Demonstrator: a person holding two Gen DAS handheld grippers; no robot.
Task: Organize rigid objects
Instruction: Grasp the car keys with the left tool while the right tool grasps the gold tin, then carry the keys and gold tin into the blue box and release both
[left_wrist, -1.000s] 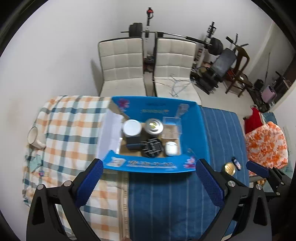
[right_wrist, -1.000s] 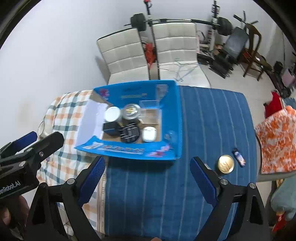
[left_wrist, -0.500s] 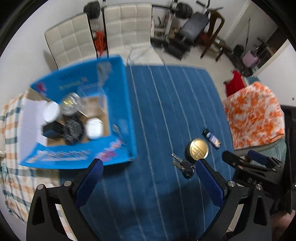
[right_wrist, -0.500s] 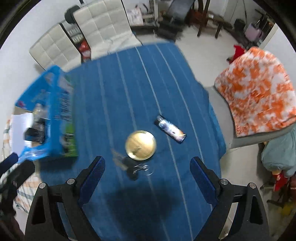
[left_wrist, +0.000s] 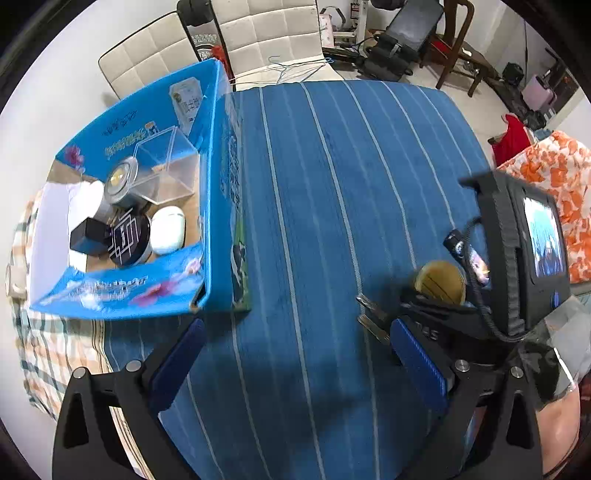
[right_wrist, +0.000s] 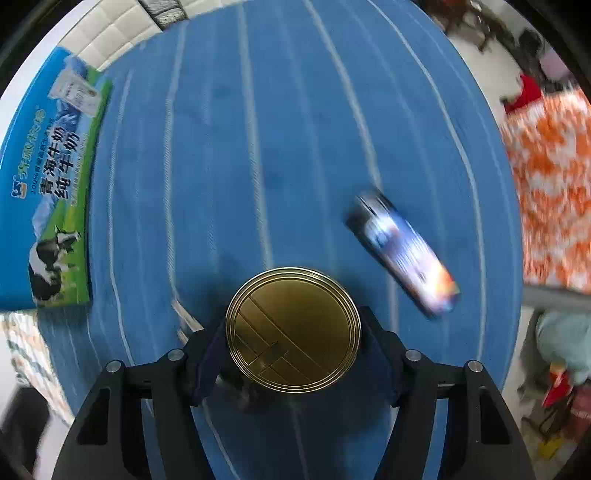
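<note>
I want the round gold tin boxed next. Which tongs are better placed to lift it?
Right. The right tongs already straddle the round gold tin, pads at both sides. The left tongs hang open over bare blue striped cloth, holding nothing.

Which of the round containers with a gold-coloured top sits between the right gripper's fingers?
The gold-lidded jar out on the blue striped cloth, framed by the right gripper. The other round tin sits inside the blue box.
</note>
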